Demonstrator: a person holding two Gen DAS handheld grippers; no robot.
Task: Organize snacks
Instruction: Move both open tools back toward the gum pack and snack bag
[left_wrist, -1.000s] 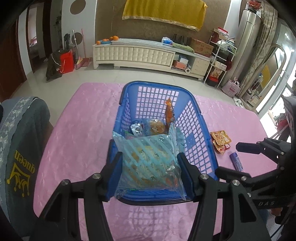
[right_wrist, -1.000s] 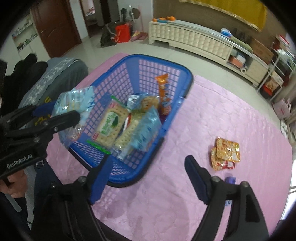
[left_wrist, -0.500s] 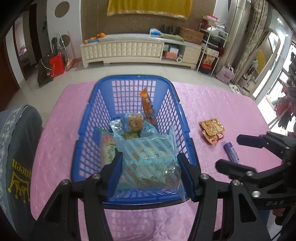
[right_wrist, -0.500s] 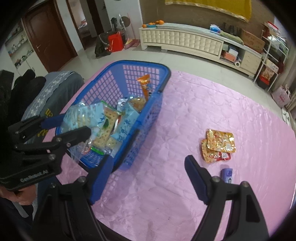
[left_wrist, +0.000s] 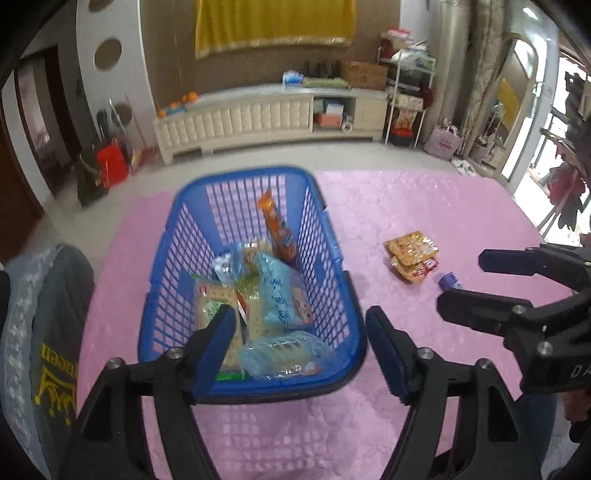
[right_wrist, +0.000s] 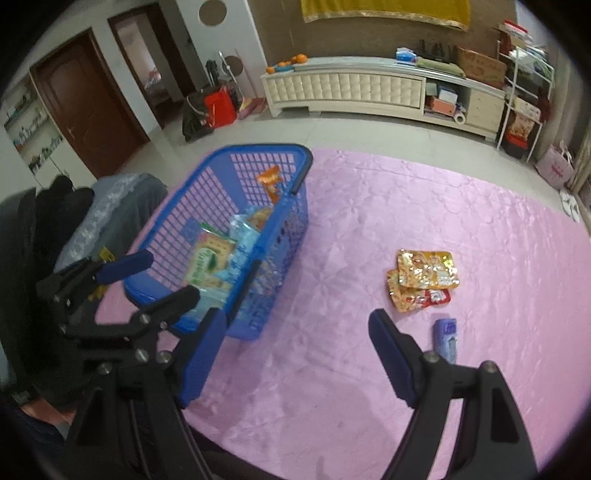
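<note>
My left claw (left_wrist: 299, 343) has just been opening, and the striped bag (left_wrist: 284, 354) now lies loose in the blue basket (left_wrist: 332, 266). My right claw (right_wrist: 297, 354) is wide and empty. I think it should grab the gold packets (right_wrist: 424, 275) on the pink surface (right_wrist: 498, 258) next.

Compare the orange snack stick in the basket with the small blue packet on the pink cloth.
The orange snack stick stands tilted against the wall of the blue basket; the small blue packet lies flat on the pink cloth, outside it. The stick is longer and slimmer; the packet is short and stubby. Both are sealed wrappers, gripped by nothing.
</note>
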